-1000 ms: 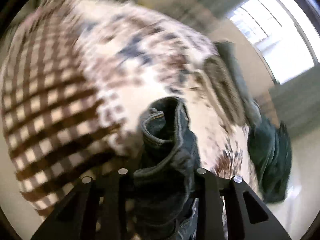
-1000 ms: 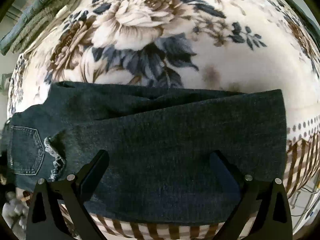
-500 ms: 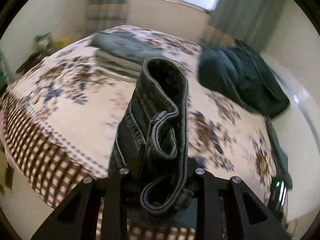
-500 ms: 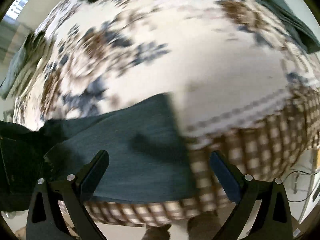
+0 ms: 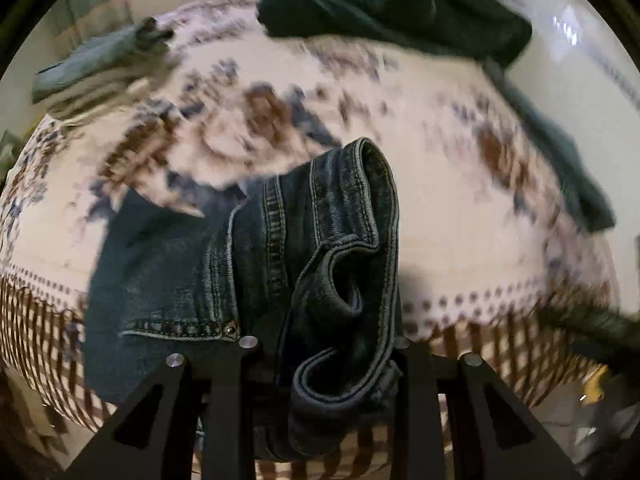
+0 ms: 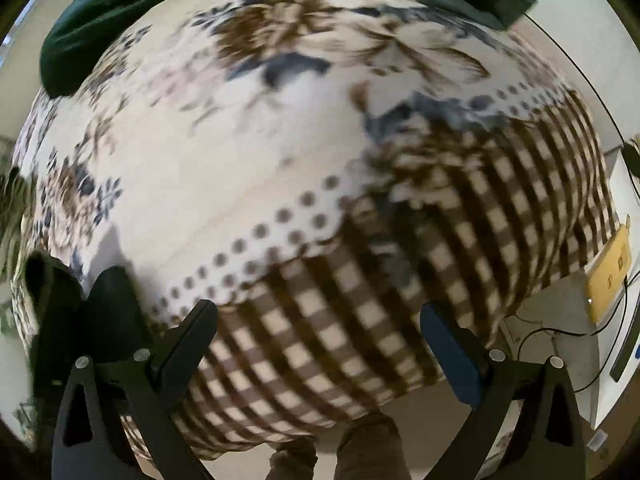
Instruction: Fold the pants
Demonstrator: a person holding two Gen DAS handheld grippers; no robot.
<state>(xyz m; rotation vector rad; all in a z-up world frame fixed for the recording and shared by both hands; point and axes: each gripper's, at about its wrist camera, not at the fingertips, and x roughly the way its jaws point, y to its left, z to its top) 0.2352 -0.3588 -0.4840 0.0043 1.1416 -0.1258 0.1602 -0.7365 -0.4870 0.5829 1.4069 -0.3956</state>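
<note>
A floral bedspread (image 5: pixel 460 216) with a brown checked border covers the bed, and everything sits relative to that border. The dark jeans (image 5: pixel 168 280) lie across the border's near edge, waistband bunched. A dark green garment (image 5: pixel 400 4) lies heaped on the far side from the border, and another folded pile (image 5: pixel 96 60) sits far left. The left gripper (image 5: pixel 324 364) has its jaws clamped on the doubled waistband. The right gripper (image 6: pixel 320 336) hangs over the border, jaws spread wide, holding nothing.

Judging from this, the one-sided hold could let the jeans slide off the edge or the fold skew. Only the left view shows the jeans clearly; the right view shows a yellow object (image 6: pixel 610 276) beyond the bed.
</note>
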